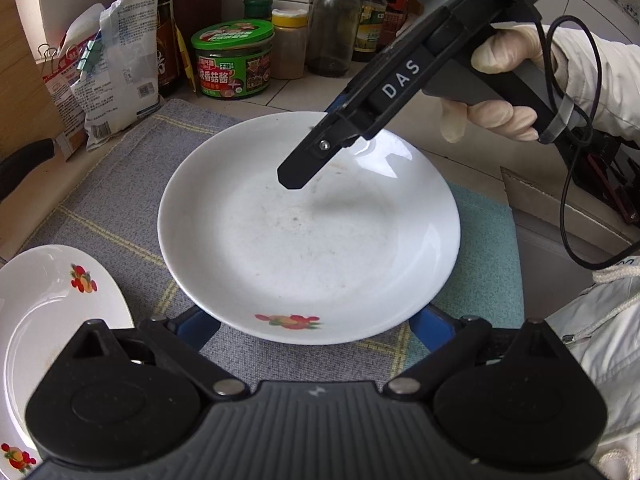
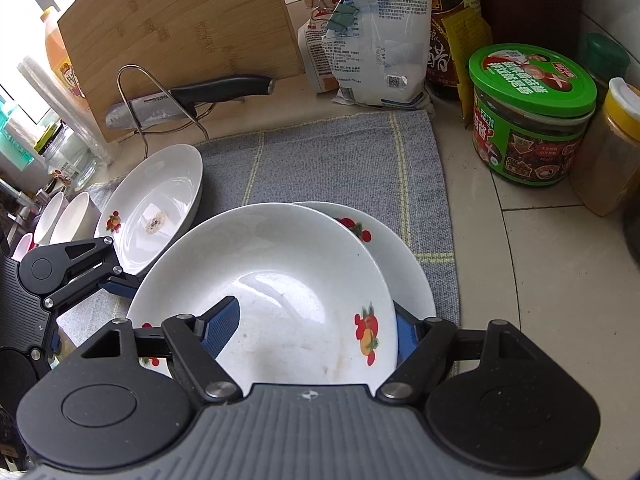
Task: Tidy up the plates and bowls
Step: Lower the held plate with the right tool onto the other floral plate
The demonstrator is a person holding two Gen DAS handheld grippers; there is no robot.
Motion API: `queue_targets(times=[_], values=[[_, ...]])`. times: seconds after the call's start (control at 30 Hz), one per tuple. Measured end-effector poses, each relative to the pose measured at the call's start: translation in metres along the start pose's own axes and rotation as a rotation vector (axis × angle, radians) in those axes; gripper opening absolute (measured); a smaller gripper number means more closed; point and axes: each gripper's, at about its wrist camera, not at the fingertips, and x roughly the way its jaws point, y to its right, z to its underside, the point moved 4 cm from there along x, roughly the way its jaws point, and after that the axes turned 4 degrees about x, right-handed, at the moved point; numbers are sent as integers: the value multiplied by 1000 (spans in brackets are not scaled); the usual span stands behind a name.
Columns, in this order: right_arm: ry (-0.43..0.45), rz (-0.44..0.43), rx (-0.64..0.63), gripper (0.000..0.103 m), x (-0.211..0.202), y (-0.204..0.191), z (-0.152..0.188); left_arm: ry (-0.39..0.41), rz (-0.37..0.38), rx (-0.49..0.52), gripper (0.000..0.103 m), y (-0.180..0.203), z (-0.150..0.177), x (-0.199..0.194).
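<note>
A white deep plate with fruit prints (image 1: pixel 304 248) (image 2: pixel 280 280) lies on top of a second such plate (image 2: pixel 412 276) on a grey cloth (image 2: pixel 340 160). My right gripper (image 2: pixel 314 330) straddles the top plate's rim. One blue finger lies inside the dish and the other outside the rim, the jaws easing apart and not pressing. In the left wrist view the right gripper (image 1: pixel 312 148) reaches in from the upper right, held by a gloved hand (image 1: pixel 500 92). My left gripper (image 1: pixel 314 330) stands wide open, its fingertips hidden under the plate's near rim. A third plate (image 1: pixel 48 308) (image 2: pixel 156 204) rests to the left.
Small white bowls (image 2: pixel 60 216) stand at the far left. A knife (image 2: pixel 192 98) on a wire rack and a bamboo cutting board (image 2: pixel 180 40) are behind. A green-lidded jar (image 2: pixel 532 120), bottles, a spice jar (image 2: pixel 616 144) and clipped bags (image 2: pixel 376 40) line the back and right.
</note>
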Motion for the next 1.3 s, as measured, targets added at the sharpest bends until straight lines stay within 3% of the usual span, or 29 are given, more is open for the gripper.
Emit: queue_targets(times=[0.7, 1.3], values=[[-11, 20, 46, 83, -4, 8, 6, -29, -63, 56, 100, -2, -4, 6], [1, 21, 66, 88, -19, 8, 12, -18, -53, 40, 100, 6, -2, 2]])
